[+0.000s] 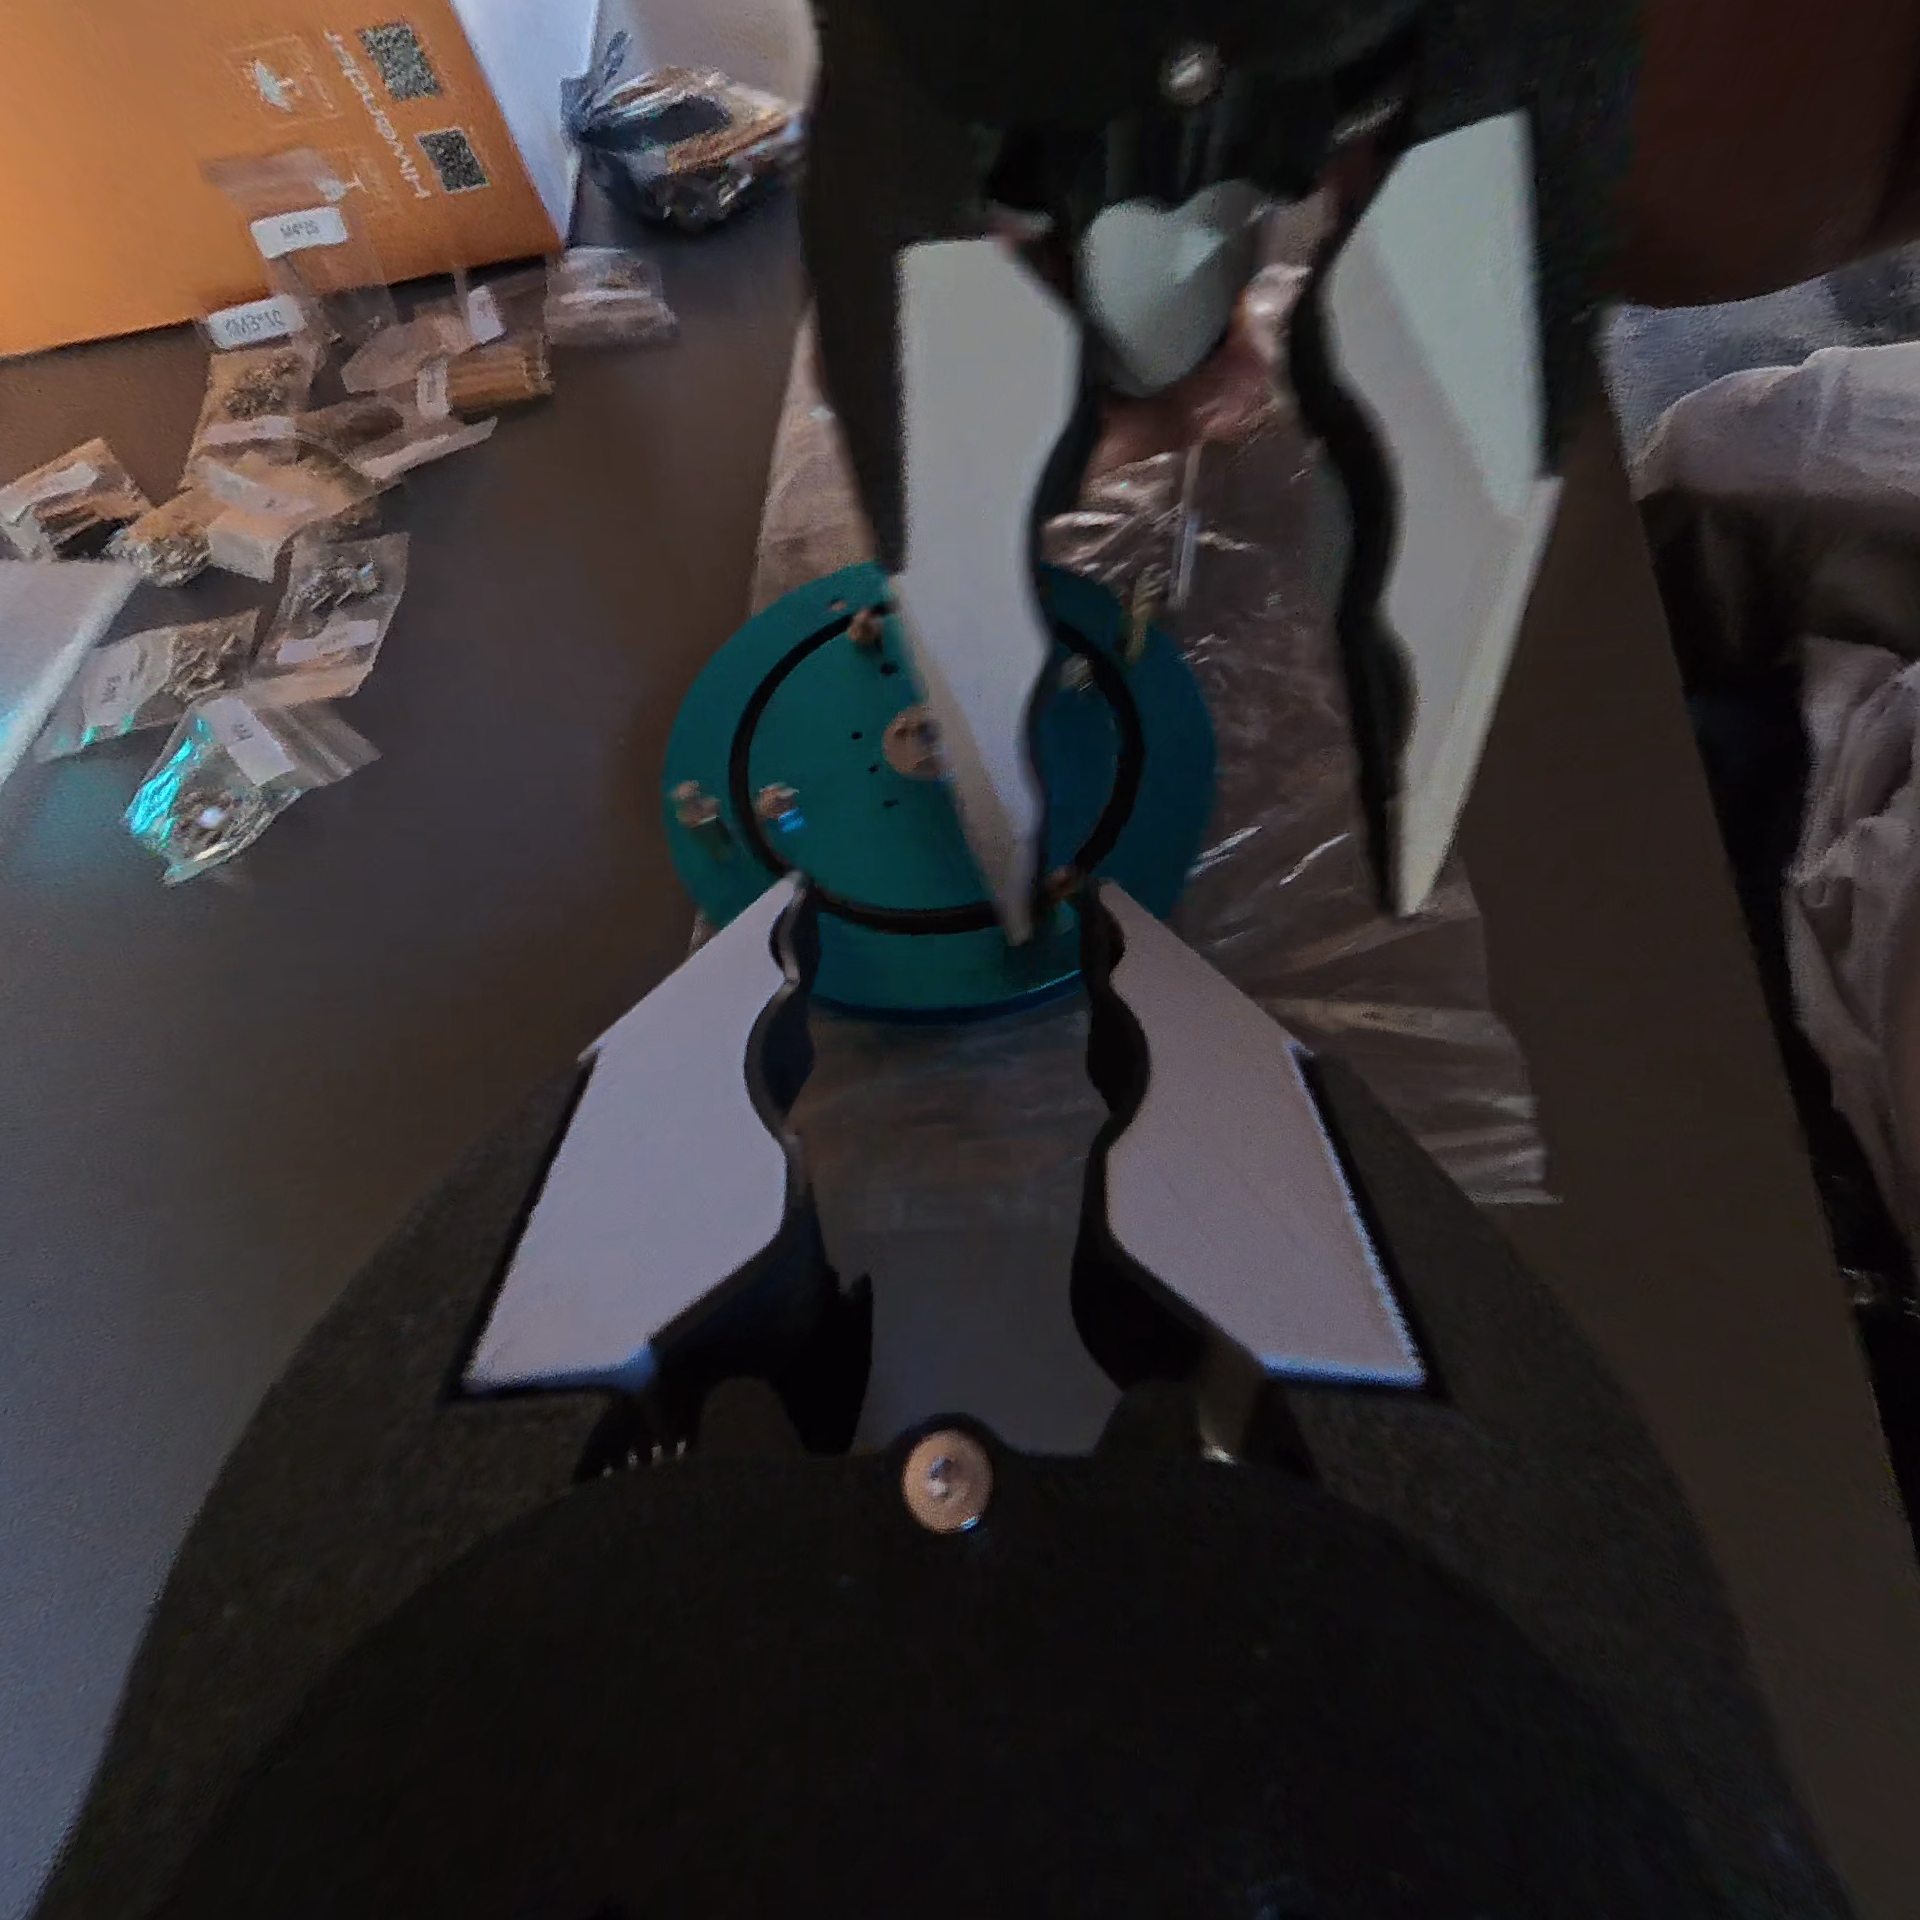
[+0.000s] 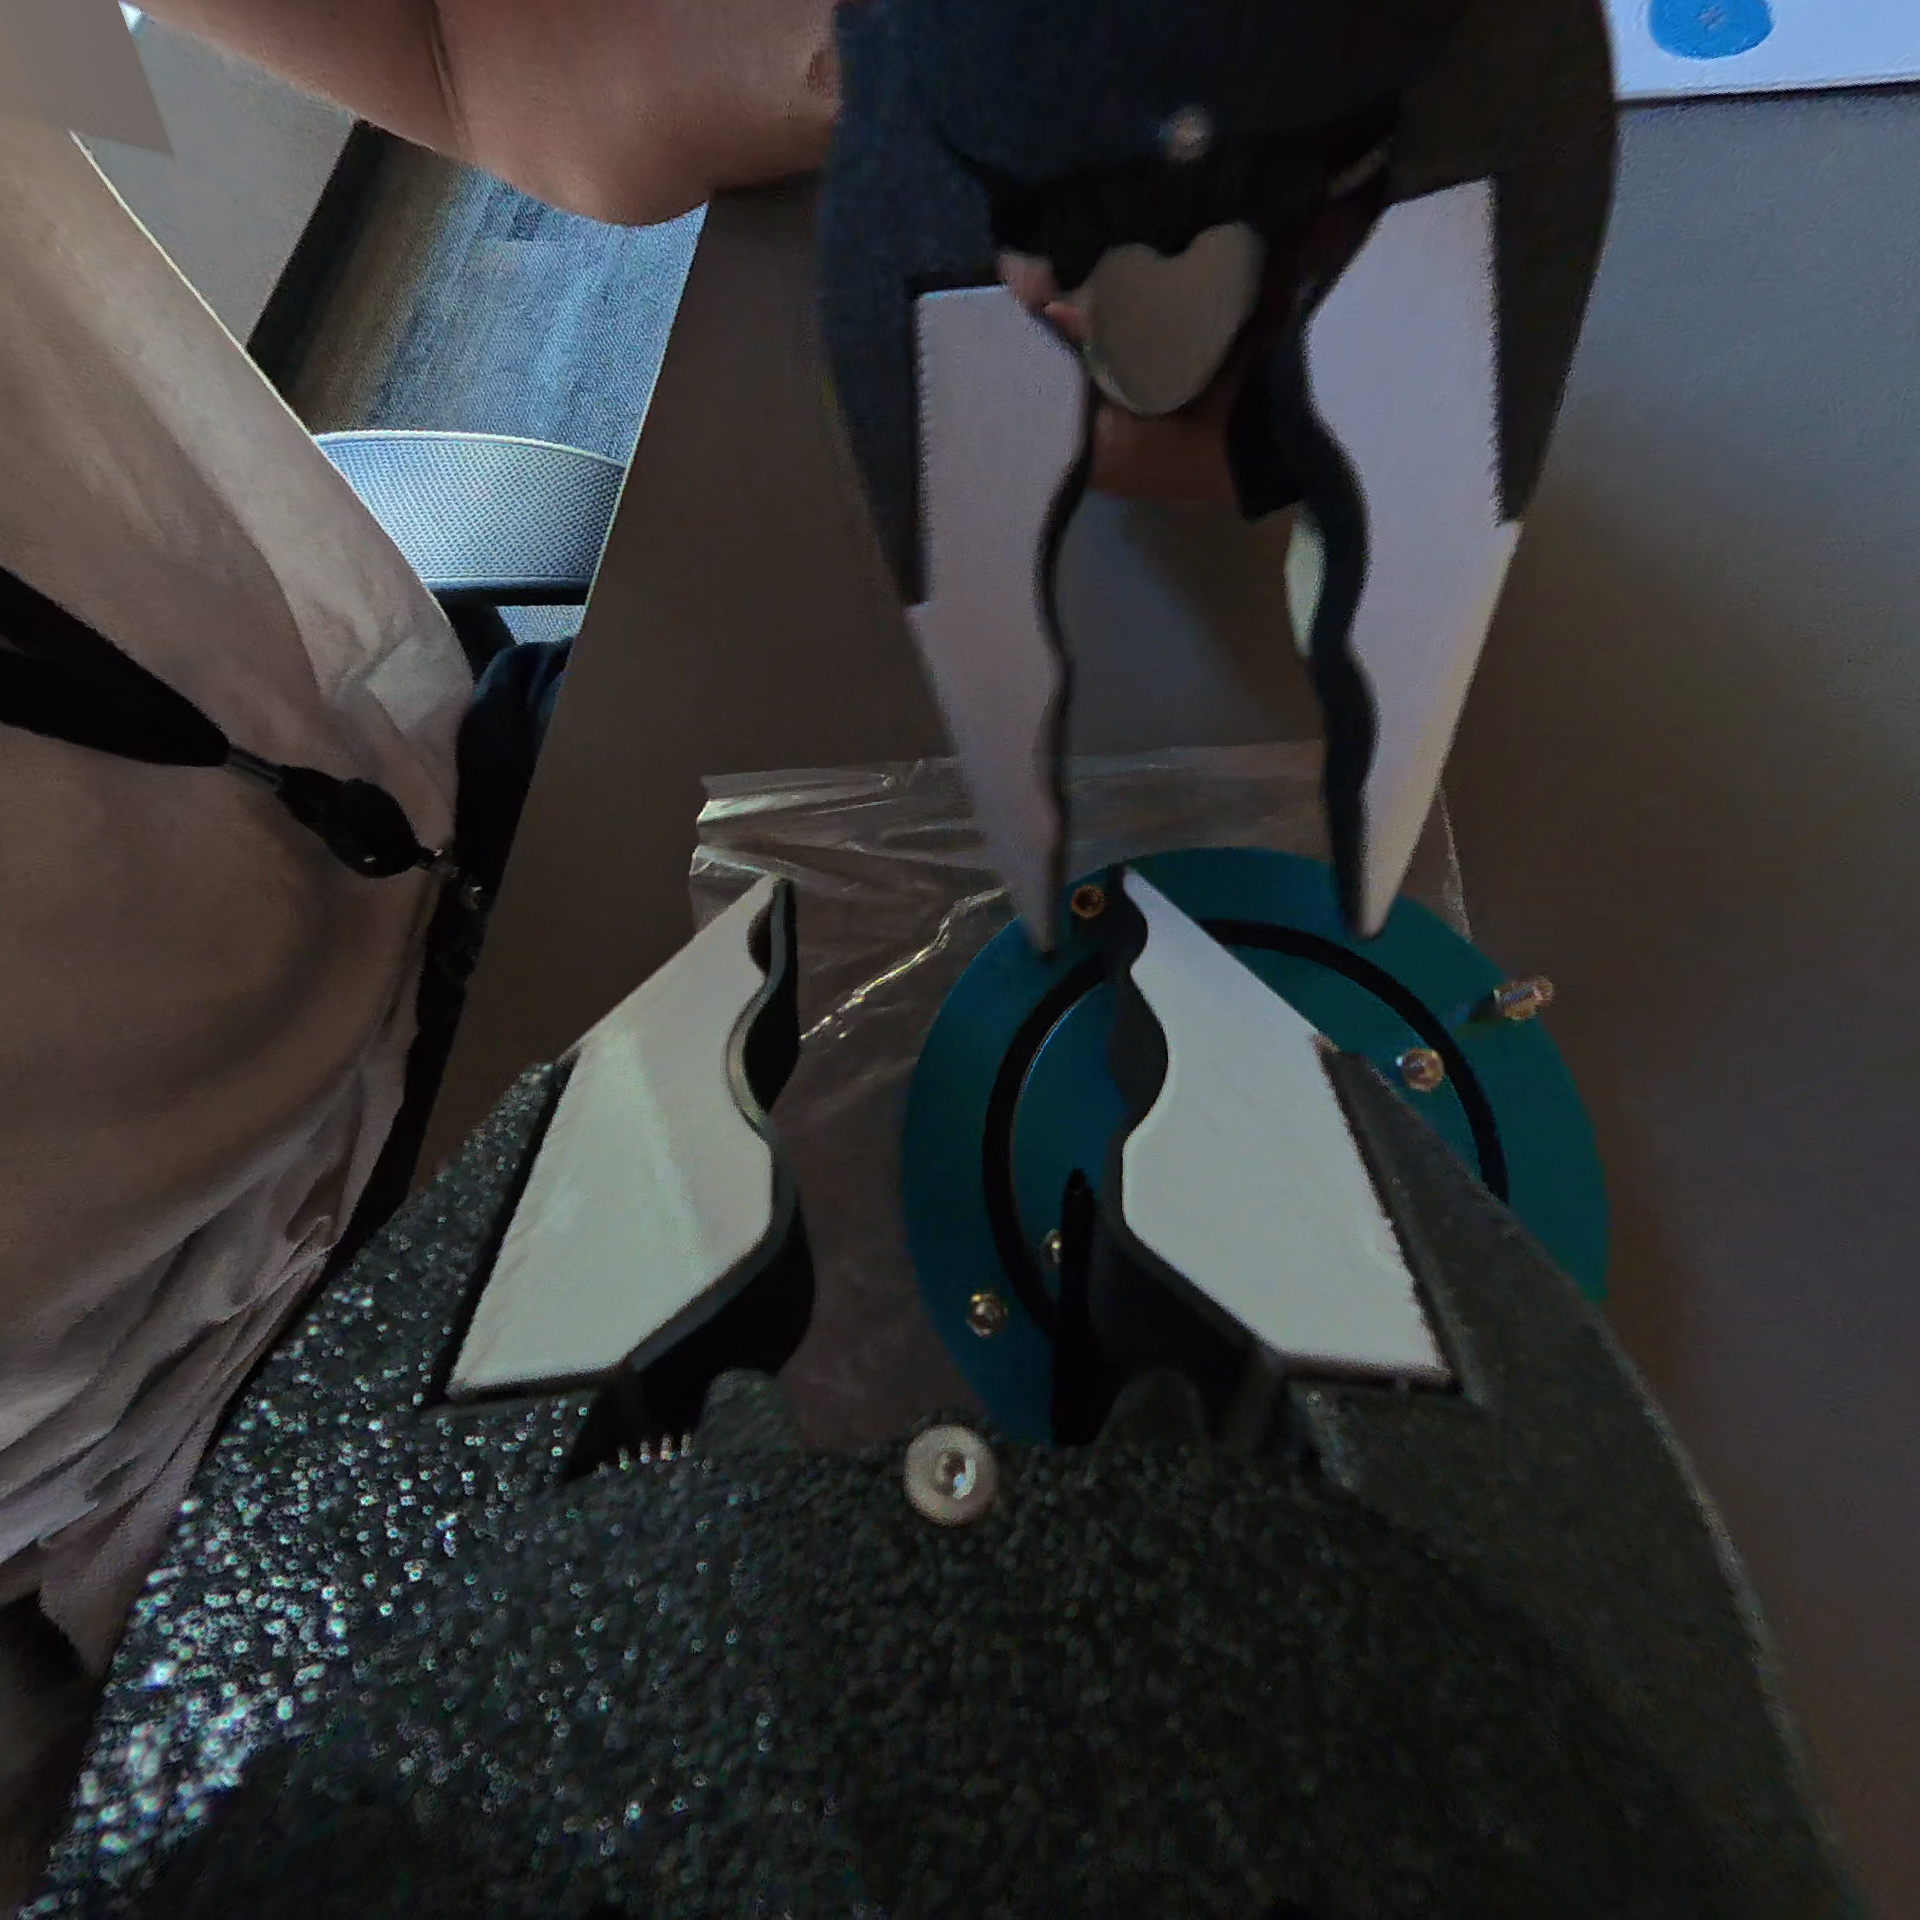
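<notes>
**Claws face each other, both spread wide, over a teal disc**

Left claw (image 1: pixel 948 894) and right claw (image 2: pixel 953 883) point at one another from opposite sides, jaws apart and holding nothing.

Beneath everything is a dark grey table (image 1: pixel 520 1039). In the right wrist view, a person's beige clothing (image 2: pixel 156 935) fills the left side. At the far left of the left wrist view, an orange box (image 1: pixel 156 156) stands well apart from the claws, with a scatter of small bags of screws (image 1: pixel 260 520) in front of it.

A sheet of clear plastic (image 2: pixel 831 831) lies on the table between the two claws. On it, flat, rests the teal disc (image 1: pixel 831 748), round, with a dark ring-shaped groove and so no long axis.

The disc lies straight ahead of the left claw, whose two fingertips sit at the disc's near rim, one on each side of its middle. Contact cannot be told.

The right claw is off-centre. One finger reaches across the disc itself, while the other hangs over bare plastic beside it. Of the two, the left claw is the more squarely lined up.

Smallest are the brass screws (image 2: pixel 1421 1065) standing up from the disc's face; one sits just beside a left fingertip.
</notes>
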